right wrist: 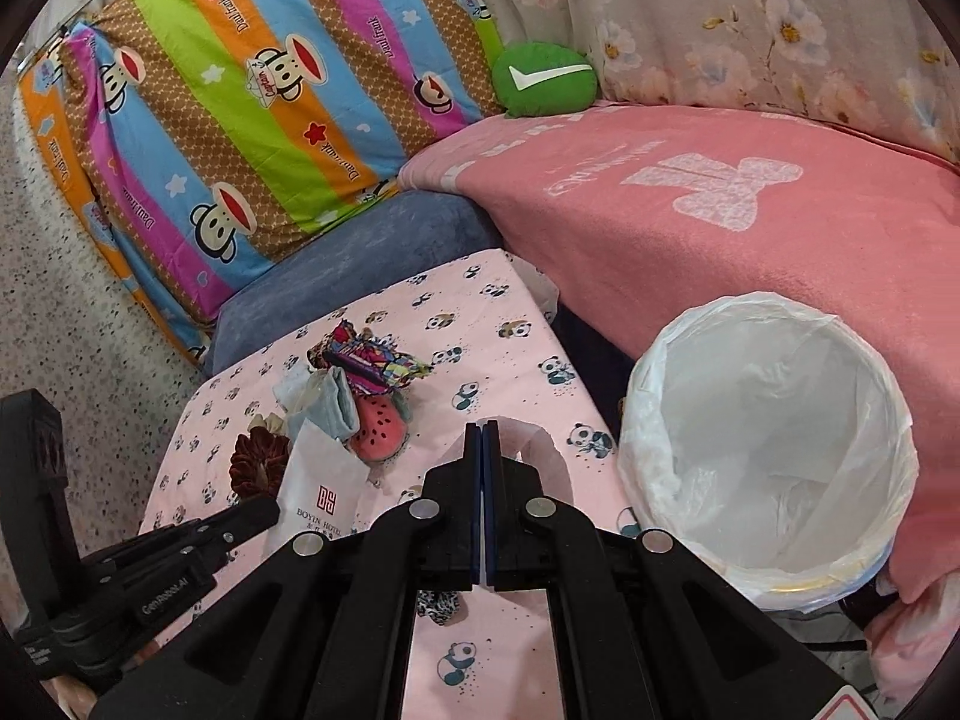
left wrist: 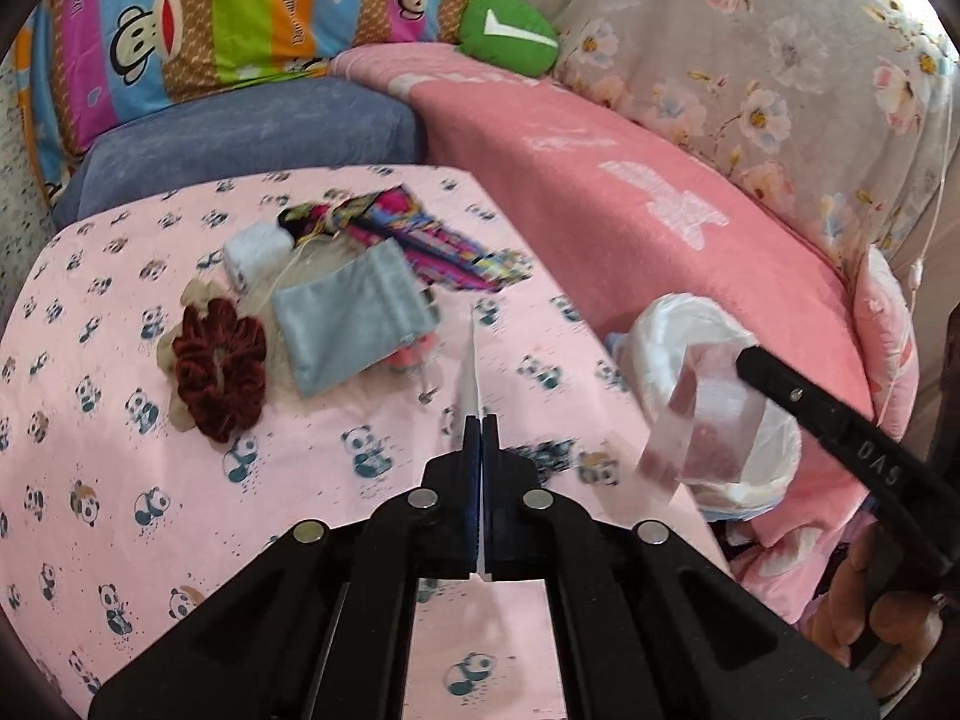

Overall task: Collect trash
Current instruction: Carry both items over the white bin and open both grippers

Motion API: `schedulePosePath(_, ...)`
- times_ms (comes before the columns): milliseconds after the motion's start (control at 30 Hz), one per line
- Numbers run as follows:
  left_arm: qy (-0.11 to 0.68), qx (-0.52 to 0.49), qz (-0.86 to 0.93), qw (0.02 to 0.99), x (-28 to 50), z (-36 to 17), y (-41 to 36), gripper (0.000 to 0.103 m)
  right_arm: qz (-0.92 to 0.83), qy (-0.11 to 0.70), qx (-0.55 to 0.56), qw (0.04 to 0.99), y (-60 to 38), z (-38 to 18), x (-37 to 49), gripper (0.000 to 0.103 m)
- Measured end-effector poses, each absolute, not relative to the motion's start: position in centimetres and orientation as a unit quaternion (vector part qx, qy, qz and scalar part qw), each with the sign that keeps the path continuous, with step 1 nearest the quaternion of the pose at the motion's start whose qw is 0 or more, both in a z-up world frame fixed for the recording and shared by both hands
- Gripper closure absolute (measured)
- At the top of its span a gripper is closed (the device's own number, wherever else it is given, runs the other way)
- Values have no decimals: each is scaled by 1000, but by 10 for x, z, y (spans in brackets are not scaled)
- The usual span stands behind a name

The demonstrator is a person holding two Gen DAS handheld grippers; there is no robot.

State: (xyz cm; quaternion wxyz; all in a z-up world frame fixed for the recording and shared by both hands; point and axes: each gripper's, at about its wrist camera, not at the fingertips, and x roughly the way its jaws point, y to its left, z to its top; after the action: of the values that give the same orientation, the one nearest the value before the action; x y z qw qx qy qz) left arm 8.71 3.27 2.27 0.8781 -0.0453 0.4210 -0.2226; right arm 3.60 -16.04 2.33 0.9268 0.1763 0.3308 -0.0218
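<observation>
My left gripper (left wrist: 481,420) is shut on a white paper packet (left wrist: 471,372), seen edge-on above the table; in the right wrist view the packet (right wrist: 321,489) reads "Boyin Hotel" and the left gripper (right wrist: 273,510) holds it at lower left. My right gripper (right wrist: 482,429) is shut on a clear plastic wrapper (right wrist: 534,456); in the left wrist view the wrapper (left wrist: 690,414) hangs from the right gripper (left wrist: 744,357) over the bin. The white-lined trash bin (right wrist: 864,396) stands right of the table.
On the panda-print tablecloth (left wrist: 120,480) lie a dark red scrunchie (left wrist: 219,369), a grey pouch (left wrist: 351,324), a colourful fabric item (left wrist: 414,234) and a watermelon-print piece (right wrist: 381,429). A pink-blanketed sofa (right wrist: 690,228), blue cushion (left wrist: 252,132) and striped pillow (right wrist: 240,90) surround the table.
</observation>
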Motion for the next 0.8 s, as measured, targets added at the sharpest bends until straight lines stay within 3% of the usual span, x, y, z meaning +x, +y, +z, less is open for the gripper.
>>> schedulePosePath(400,392,-22,-284,875,84,65,-36,103,-79,307,194,928,-219,31,10,102)
schedulePosePath(800,404,-1,-365,839,97,61,-147,103,-123,304,205,922,-276,29,6,102)
